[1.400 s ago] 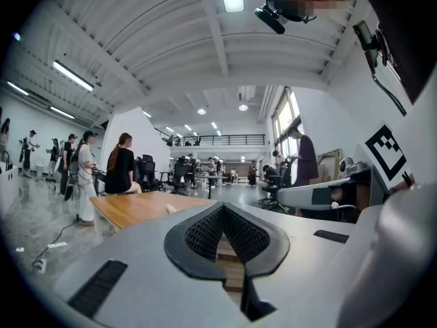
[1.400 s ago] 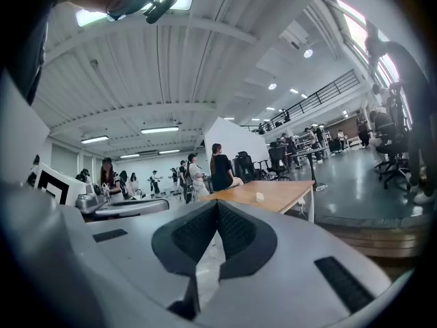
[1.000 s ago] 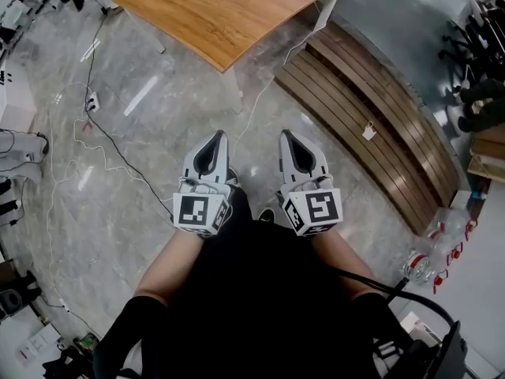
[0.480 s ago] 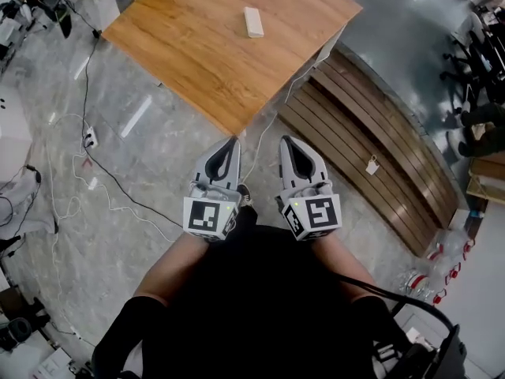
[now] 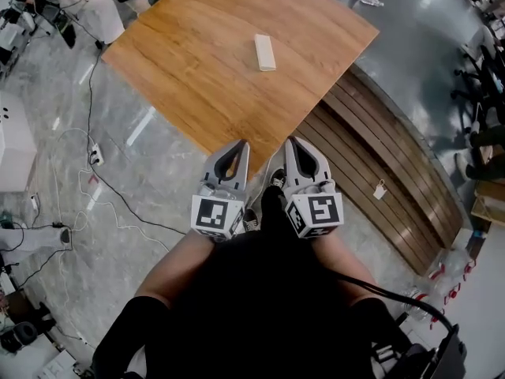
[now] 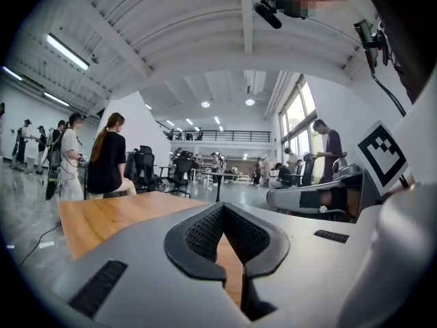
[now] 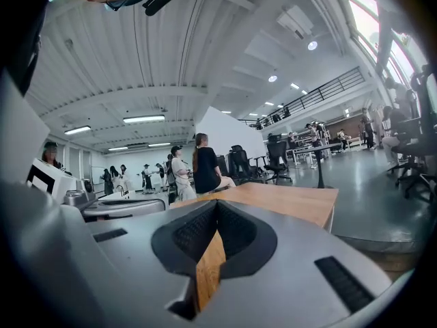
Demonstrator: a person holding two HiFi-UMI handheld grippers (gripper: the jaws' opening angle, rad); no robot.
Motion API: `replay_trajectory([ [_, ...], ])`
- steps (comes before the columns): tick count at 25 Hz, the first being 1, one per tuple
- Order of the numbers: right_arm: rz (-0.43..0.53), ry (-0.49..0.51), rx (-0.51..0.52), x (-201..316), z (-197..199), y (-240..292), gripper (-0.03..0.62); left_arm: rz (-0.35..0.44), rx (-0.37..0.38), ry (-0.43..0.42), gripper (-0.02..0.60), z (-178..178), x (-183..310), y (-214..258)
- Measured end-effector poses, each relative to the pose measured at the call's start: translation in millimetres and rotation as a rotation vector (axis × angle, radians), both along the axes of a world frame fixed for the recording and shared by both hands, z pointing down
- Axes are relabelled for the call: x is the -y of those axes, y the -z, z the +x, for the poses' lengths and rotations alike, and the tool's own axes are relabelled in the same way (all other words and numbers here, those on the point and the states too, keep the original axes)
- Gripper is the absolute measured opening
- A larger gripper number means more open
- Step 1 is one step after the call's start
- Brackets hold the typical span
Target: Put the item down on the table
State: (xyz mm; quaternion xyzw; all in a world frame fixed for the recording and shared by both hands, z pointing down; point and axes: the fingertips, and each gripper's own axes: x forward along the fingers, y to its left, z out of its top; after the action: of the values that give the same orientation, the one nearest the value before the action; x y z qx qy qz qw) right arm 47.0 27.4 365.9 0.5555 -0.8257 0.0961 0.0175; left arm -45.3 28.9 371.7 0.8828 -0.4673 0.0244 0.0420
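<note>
A small white oblong block (image 5: 266, 52) lies on the wooden table (image 5: 197, 69), towards its far side. Side by side at the table's near corner are my left gripper (image 5: 241, 144) and right gripper (image 5: 292, 140). Both are shut with nothing between their jaws. In the left gripper view the left gripper (image 6: 222, 207) has its tips together, with the tabletop (image 6: 102, 217) beyond. The right gripper view shows the right gripper (image 7: 216, 203) likewise shut, pointing at the table (image 7: 287, 200). The block is far from both grippers.
A curved slatted wooden bench (image 5: 379, 172) runs along the table's right. Cables (image 5: 102, 188) and a power strip (image 5: 96, 155) lie on the stone floor at left. Several people (image 6: 109, 159) and office chairs (image 7: 242, 162) are beyond the table.
The table has come closer and now sits right ahead of both grippers, which have moved forward to its near corner. Both stay shut and empty.
</note>
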Motion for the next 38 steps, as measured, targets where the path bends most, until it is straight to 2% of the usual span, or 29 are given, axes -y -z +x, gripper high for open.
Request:
replay_trajectory([
  [9, -0.039, 0.077, -0.004, 159.8, 17.8, -27.9, 0.012, -0.017, 0.027, 0.049, 0.003, 26.8, 151.9, -20.6],
  [16, -0.128, 0.120, -0.021, 247.2, 18.9, -65.4, 0.012, -0.066, 0.046, 0.073, 0.003, 41.4, 241.3, -52.1],
  [19, -0.187, 0.127, -0.035, 286.2, 13.1, -94.2, 0.012, -0.099, 0.054, 0.063, 0.003, 38.8, 277.4, -76.6],
  [24, -0.360, 0.141, -0.040, 341.0, 4.3, -156.8, 0.017, -0.167, 0.063, 0.045, 0.003, 29.2, 321.9, -119.4],
  [25, -0.401, 0.150, -0.049, 350.3, 0.2, -172.0, 0.043, -0.182, 0.070, 0.041, 0.003, 26.1, 329.0, -128.4],
  [26, -0.445, 0.166, -0.053, 359.1, -5.4, -187.5, 0.119, -0.194, 0.075, 0.040, 0.003, 22.9, 336.3, -136.9],
  [28, -0.529, 0.192, -0.046, 376.7, -17.8, -218.6, 0.211, -0.212, 0.079, 0.037, 0.003, 15.9, 351.7, -153.1],
  [32, -0.644, 0.149, -0.083, 413.9, -31.1, -275.0, 0.258, -0.253, 0.071, 0.025, 0.003, 0.8, 379.1, -184.8],
  [38, -0.766, 0.069, -0.162, 427.9, -21.7, -295.6, 0.284, -0.262, 0.057, 0.012, 0.003, 3.2, 379.4, -177.7],
])
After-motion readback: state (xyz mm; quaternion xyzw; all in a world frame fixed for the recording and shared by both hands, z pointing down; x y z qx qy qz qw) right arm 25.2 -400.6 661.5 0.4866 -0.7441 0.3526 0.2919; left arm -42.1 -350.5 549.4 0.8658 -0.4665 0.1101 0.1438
